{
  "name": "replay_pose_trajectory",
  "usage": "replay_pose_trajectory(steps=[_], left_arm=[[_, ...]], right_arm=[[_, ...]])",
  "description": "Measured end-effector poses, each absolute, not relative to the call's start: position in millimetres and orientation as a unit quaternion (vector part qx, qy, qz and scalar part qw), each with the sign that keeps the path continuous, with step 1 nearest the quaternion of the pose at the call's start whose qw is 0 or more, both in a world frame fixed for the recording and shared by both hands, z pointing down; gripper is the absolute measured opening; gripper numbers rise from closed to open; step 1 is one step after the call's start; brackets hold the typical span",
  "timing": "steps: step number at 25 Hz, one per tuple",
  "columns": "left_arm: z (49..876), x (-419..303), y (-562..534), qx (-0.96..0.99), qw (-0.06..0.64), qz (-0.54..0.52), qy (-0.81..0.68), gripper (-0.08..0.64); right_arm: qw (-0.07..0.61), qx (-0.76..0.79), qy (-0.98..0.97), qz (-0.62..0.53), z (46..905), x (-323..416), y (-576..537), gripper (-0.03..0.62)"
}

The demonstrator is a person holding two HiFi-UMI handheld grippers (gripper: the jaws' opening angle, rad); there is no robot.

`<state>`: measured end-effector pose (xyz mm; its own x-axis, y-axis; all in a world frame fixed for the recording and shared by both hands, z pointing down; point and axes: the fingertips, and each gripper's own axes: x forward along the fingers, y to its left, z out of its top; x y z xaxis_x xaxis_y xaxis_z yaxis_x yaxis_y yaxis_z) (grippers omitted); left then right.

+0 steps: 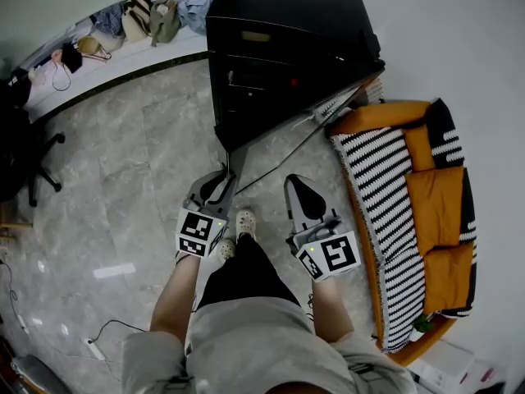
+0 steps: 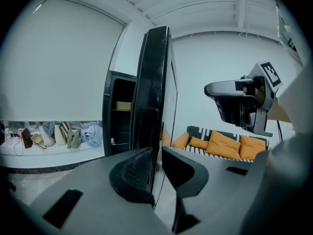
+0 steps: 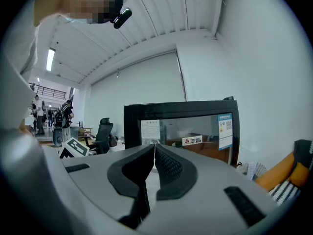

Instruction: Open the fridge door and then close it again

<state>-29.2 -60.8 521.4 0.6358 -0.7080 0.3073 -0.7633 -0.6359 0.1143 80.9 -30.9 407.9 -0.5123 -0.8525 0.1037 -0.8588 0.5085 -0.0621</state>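
The black fridge (image 1: 287, 23) stands ahead of me with its door swung open. In the left gripper view I see the door (image 2: 154, 82) edge-on, and the shelved inside (image 2: 120, 116) lies to its left. My left gripper (image 2: 156, 153) (image 1: 221, 175) points at that free edge with its jaws a narrow gap apart. The edge shows beyond the gap and nothing sits between the pads. My right gripper (image 3: 155, 148) (image 1: 295, 180) is shut and empty. It faces the glass front of the door (image 3: 181, 126), which bears stickers.
An orange sofa (image 1: 426, 195) with a striped blanket stands at the right against the wall. Bags (image 1: 148, 19) lie on a low ledge at the far left, and an office chair (image 1: 33, 162) is nearby. A cable (image 1: 295, 146) crosses the floor by the fridge. My feet (image 1: 244, 222) are between the grippers.
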Motion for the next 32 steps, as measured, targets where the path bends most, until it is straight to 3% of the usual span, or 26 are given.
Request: replay_pose_trajectory(steps=[32], left_arm=[[522, -52, -103, 0.881, 0.122, 0.114, -0.442, 0.067]], right_arm=[[0.032, 0.481, -0.874, 0.058, 412, 76, -55, 0.017]])
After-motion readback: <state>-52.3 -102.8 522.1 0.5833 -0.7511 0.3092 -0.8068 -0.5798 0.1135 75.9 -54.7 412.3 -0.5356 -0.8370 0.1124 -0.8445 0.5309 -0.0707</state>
